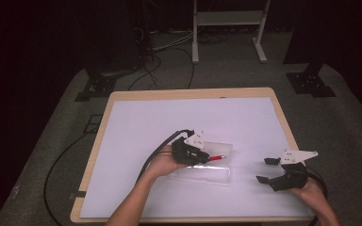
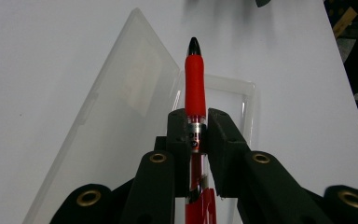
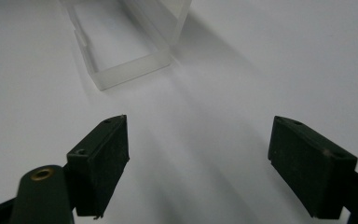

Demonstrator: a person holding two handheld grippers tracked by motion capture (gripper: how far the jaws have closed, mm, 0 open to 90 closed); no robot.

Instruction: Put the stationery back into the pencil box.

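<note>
Red pen clamped in left gripper over open clear case; right gripper wide, bare table around.

Left tool clamped tight, forearm angled inward, right tool spread wide, held low

My left gripper sits at mid-frame in the high view, the pen between its jaws, over the open case on the table. My right gripper waits at lower right, well apart from the case.
</note>
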